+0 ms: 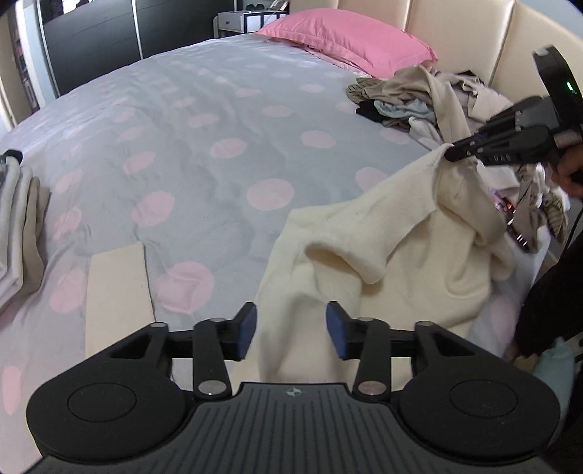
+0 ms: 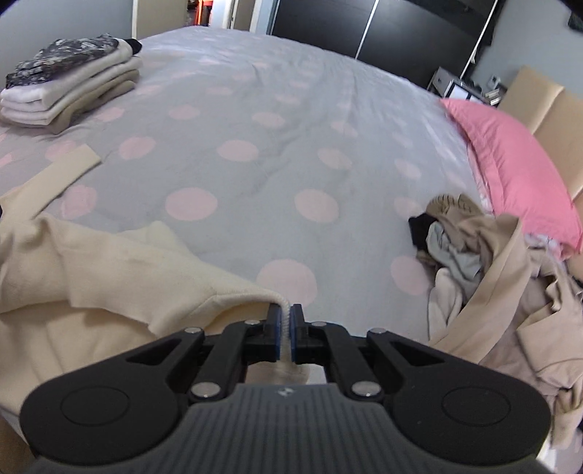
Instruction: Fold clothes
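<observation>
A wide bed (image 1: 189, 120) covered in a grey duvet with pale pink dots fills both views. At its head lies a pink pillow (image 1: 349, 40) against a cream padded headboard (image 1: 462, 32). A rumpled cream knit garment (image 1: 397, 248) sprawls over the near edge of the bed, one corner lifted off the duvet. Beside the pillow sits a loose heap of unfolded beige, grey and black clothes (image 2: 503, 262). On the far side of the bed rests a neat stack of folded cream and white clothes (image 2: 69, 91) with a dark patterned piece on top. A flat beige strip of fabric (image 2: 58, 171) lies on the duvet near the cream garment. The right claw (image 2: 286, 335) is pressed together, pinching a ribbed edge of the cream garment. The left claw (image 1: 291, 330) is spread, its blue pads (image 1: 247, 328) either side of a fold of the same garment without touching it.
</observation>
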Tool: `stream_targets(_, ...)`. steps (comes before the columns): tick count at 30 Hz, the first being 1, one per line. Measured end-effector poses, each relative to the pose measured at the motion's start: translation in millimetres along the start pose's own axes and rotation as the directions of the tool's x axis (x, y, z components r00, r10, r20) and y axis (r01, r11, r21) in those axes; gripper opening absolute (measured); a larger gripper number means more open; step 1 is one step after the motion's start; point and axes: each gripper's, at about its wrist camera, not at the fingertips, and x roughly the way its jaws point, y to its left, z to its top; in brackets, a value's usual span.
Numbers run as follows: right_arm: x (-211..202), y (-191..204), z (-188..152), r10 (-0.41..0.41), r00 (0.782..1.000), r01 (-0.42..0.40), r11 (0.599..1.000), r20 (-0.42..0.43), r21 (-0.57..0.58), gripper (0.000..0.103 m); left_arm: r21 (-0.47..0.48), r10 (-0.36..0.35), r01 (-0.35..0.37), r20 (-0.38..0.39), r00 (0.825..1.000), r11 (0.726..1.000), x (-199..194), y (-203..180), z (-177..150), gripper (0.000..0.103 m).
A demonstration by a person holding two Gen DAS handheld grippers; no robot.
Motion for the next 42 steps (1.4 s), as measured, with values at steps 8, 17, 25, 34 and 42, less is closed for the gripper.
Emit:
stream_targets(8,21.2,-9.2,-0.6,0.031,0.998,-0.027,0.998,-0.056,0.061,0.005,0.054,-0.025,0.026,-0.017,1.0,0.998,34.1,2.0,18.8,0.052)
stream_targets(17,28.4,-17.0,-3.1,0.05,0.997,-0.044,0.995,-0.062,0.09,0.005,-0.095,-0.108,0.095,-0.139,0.984,0.991,79.6,22.6,27.4,0.024)
stream_targets(25,34.7,-25.8,-7.3,0.07,0.996,-0.063,0.991,-0.057,0.116,0.006,-0.185,-0.054,0.036,-0.09,0.994,0.982,62.9,33.7,27.3,0.007)
stream_targets(34,25.8,-32.4,-19.1,0.091,0.995,-0.082,0.983,-0.048,0.166,0.038,-0.16,-0.036,0.024,-0.076,0.996,0.987,58.2,23.1,28.8,0.007)
stream_targets(42,34.2,-42.6,-18.6,0.109,0.993,-0.096,0.964,-0.038,0.25,0.041,-0.157,-0.027,0.015,-0.076,0.997,0.987,58.3,21.1,28.3,0.007)
